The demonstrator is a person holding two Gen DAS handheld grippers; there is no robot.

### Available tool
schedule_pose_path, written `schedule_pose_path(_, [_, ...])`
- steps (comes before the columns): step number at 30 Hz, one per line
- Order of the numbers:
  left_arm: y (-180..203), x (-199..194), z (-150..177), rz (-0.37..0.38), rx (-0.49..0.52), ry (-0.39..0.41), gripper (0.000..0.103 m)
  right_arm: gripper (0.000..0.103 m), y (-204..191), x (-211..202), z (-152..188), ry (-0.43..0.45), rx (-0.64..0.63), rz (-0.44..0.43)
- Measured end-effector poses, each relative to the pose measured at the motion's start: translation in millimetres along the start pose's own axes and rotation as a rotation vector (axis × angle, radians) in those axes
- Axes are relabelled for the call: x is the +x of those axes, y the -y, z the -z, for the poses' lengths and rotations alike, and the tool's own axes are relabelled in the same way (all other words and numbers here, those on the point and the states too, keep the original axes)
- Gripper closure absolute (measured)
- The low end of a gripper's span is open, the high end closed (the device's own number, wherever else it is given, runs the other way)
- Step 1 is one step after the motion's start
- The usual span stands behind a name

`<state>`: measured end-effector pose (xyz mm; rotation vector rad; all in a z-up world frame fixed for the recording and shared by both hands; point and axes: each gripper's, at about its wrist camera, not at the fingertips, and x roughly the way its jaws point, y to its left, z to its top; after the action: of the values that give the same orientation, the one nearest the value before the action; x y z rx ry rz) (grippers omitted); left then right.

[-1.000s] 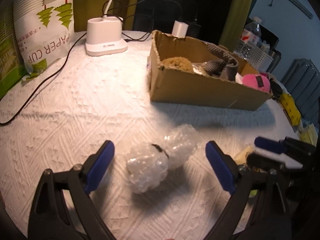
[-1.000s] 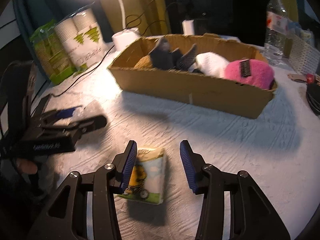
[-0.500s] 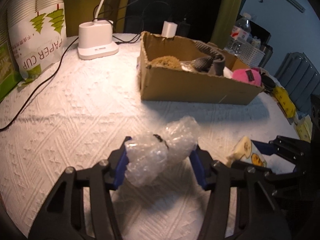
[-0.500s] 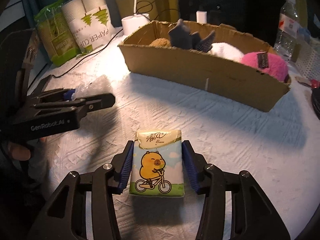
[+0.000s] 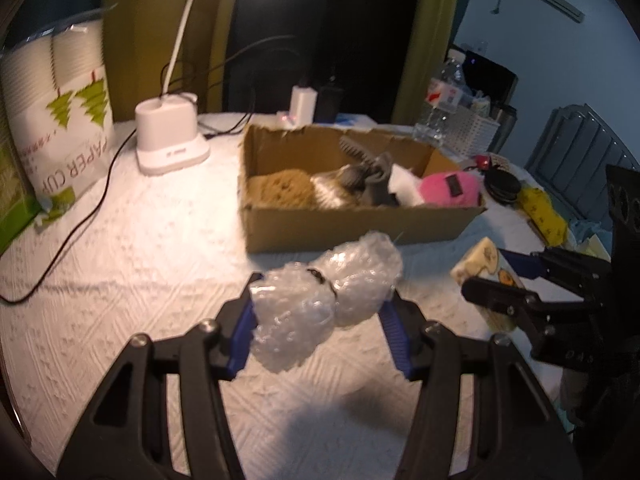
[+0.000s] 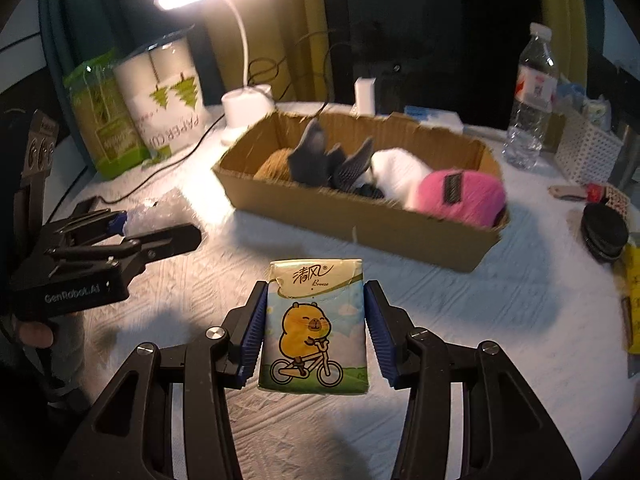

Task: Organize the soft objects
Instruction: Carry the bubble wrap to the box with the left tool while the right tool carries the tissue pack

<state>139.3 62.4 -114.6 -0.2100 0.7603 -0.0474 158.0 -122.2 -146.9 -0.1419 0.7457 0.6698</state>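
Observation:
My left gripper [image 5: 320, 320] is shut on a clear bubble-wrap bundle [image 5: 324, 300] tied with a dark band, held above the white tablecloth. My right gripper [image 6: 316, 332] is shut on a tissue pack [image 6: 314, 324] printed with a yellow capybara on a bicycle, also lifted. A cardboard box [image 5: 352, 222] [image 6: 360, 220] lies ahead, holding a brown sponge [image 5: 280, 190], grey cloth [image 6: 320, 156], a white soft item [image 6: 400, 168] and a pink plush [image 6: 460, 192]. The right gripper also shows in the left wrist view [image 5: 504, 280], the left one in the right wrist view [image 6: 120, 236].
A white lamp base [image 5: 170, 140] with cables and a paper cup bag [image 5: 60, 120] stand at the back left. A water bottle [image 6: 532, 100], white basket [image 6: 592, 152], black round case [image 6: 604, 232] and yellow item [image 5: 544, 216] sit right of the box.
Both grippers closed on their objects, the left on the bubble wrap and the right on the tissue pack, and have lifted them off the cloth toward the box.

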Motion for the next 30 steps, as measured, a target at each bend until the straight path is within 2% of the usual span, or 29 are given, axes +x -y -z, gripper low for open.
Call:
schedule_pose_path(15, [22.5, -2.2, -41.0, 0.037, 0.061, 0.066, 0.046, 0.053, 38.8, -17.0, -33.6, 0.099, 0.032, 0.044])
schedule_pose_path(30, [26.8, 8.2, -79.1, 0.048, 0.083, 0.135, 0.046, 0.053, 68.9, -11.3, -64.3, 0.164, 0.051, 0.076])
